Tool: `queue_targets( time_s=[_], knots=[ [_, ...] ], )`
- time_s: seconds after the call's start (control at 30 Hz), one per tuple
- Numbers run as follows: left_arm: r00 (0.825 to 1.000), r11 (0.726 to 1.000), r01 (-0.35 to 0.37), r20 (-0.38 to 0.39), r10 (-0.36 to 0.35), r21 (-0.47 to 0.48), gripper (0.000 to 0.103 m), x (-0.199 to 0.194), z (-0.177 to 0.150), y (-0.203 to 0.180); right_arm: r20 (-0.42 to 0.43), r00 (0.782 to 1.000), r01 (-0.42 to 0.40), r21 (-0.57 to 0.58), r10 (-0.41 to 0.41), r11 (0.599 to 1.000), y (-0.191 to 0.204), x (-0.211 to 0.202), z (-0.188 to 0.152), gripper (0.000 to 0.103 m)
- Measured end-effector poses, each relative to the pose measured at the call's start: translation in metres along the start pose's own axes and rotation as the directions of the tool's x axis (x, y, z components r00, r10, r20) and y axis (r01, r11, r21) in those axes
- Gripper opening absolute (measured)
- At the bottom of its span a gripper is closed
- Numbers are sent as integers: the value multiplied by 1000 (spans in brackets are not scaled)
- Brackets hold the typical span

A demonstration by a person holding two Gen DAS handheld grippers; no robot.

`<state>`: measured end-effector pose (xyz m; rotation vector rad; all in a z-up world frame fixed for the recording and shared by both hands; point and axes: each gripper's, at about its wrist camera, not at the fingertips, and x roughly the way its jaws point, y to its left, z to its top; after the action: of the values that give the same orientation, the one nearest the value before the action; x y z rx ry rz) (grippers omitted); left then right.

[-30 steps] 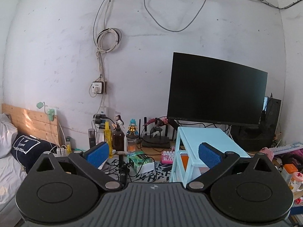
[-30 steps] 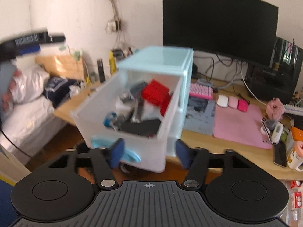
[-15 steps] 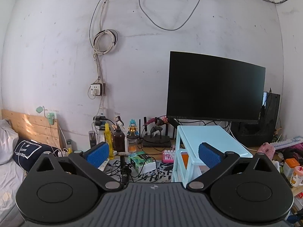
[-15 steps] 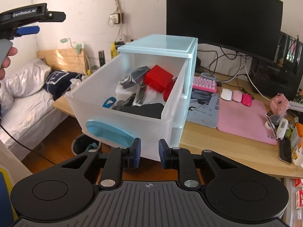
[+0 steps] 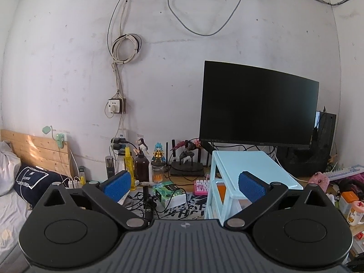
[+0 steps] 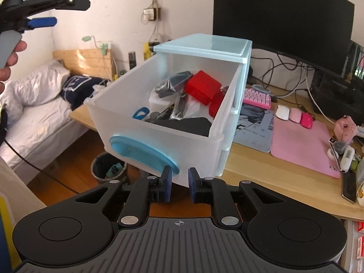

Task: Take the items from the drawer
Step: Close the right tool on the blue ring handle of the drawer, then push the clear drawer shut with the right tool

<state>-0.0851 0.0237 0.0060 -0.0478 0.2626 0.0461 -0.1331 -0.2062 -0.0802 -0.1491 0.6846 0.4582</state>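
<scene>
On the desk edge, top drawer (image 6: 159, 122) of the blue cabinet (image 5: 248, 170) pulled out — red box (image 6: 202, 86), bagged items inside. Right gripper (image 6: 178, 185) just below its blue handle (image 6: 143, 153), jaws narrow, empty. Left gripper (image 5: 184, 184) raised — jaws wide, empty.

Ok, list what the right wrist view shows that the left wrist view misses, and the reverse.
Only the right wrist view: the pulled-out translucent white drawer, its red plastic box, and the narrowly parted right claw. Only the left wrist view: small figurines by the wall and the wide-open left claw. Both show the pale blue drawer cabinet and the black monitor.
</scene>
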Motion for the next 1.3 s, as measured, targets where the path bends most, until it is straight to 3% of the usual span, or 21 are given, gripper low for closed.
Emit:
queue_targets(
  time_s=[0.27,0.33,0.63,1.3],
  knots=[
    [1000,1000,20,-21,-20,10,103,5,1,1,-11,1000,-18,-8,18,1000,5,7,0,17],
    [1000,1000,22,-21,-22,13,103,5,1,2,-10,1000,-13,-4,13,1000,5,8,0,9],
    [999,1000,25,-30,-25,10,103,7,1,6,-13,1000,-8,-4,8,1000,5,11,1,8],
    [1000,1000,-2,15,2,-4,103,2,6,17,37,994,106,21,-107,994,-19,60,50,8]
  ],
)
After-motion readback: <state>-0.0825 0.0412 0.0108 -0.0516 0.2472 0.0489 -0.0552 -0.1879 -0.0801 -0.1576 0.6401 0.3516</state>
